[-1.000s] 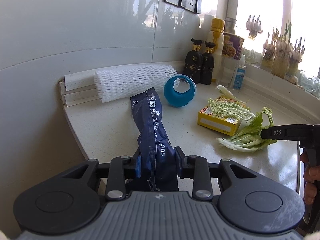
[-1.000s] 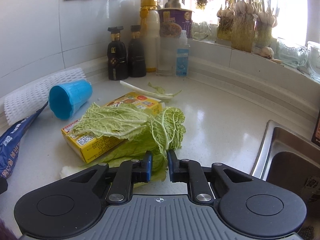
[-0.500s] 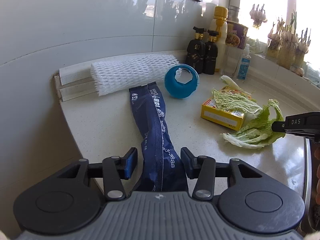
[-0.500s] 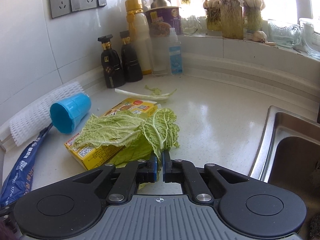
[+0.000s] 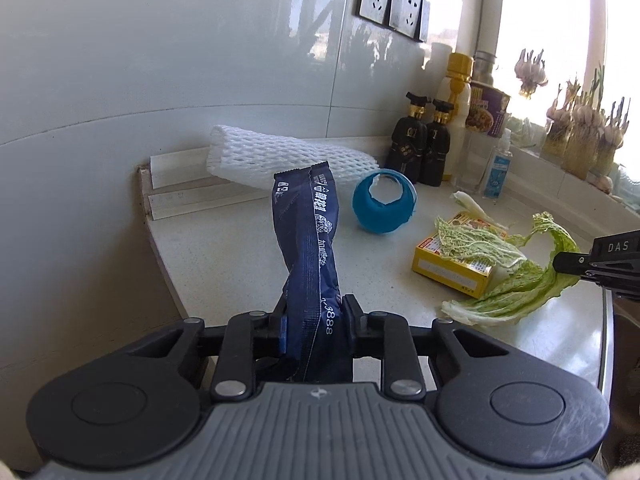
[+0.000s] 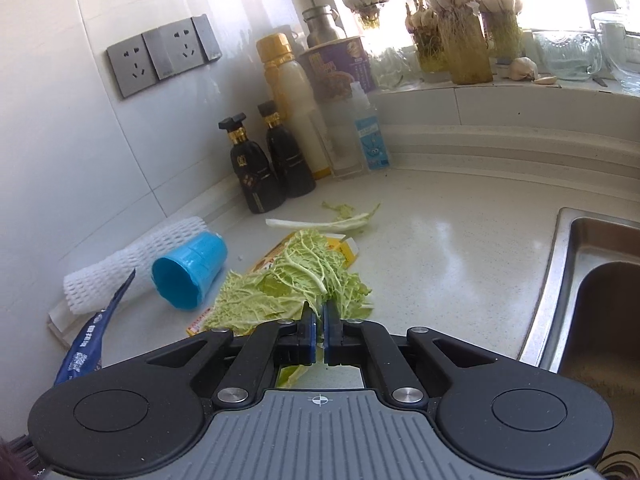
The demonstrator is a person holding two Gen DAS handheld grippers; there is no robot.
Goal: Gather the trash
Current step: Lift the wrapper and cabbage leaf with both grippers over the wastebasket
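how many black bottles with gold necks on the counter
2: left bottle and right bottle, standing side by side against the wall, beside the tall yellow-capped bottle. Others could be hidden behind.

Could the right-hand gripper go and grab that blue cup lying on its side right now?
Probably not yet. The right gripper is shut on a cabbage leaf, so its jaws are taken. The blue cup lies uncovered beyond the leaf, so the path looks free once the leaf is dropped.
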